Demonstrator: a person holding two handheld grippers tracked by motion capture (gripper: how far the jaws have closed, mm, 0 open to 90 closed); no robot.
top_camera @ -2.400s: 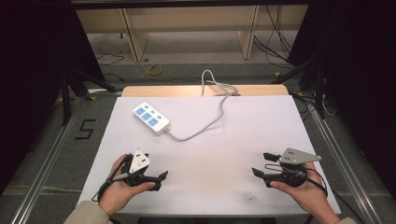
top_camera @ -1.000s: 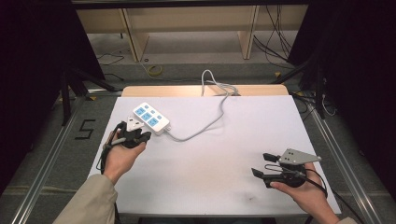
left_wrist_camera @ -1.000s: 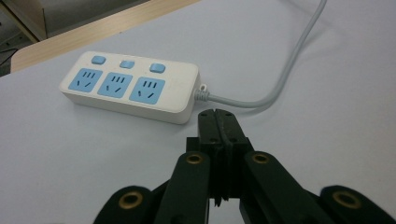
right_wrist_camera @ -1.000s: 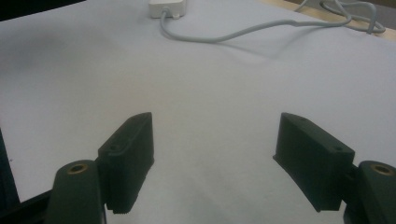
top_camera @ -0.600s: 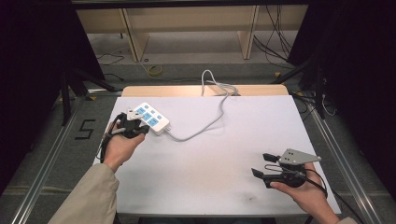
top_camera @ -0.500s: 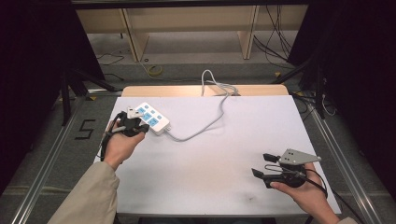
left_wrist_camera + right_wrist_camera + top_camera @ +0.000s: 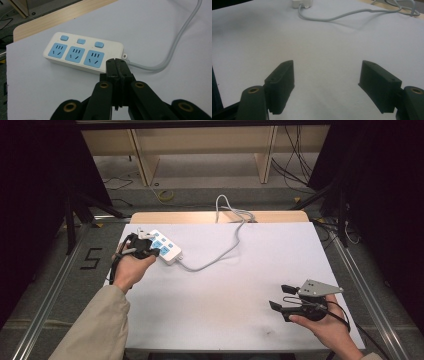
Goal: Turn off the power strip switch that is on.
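Here the left gripper (image 7: 150,251) hovers with its jaws pressed together and nothing between them, at the near edge of the white power strip (image 7: 163,247). In the left gripper view the strip (image 7: 82,52) lies just past the closed tips, toward eleven o'clock, its three blue sockets and three blue switches facing up. The strip rests at about ten o'clock on the white table (image 7: 240,285), and its grey cable (image 7: 220,255) runs off toward one o'clock. The right gripper (image 7: 281,301) sits at five o'clock, well apart from the strip, jaws spread wide and empty.
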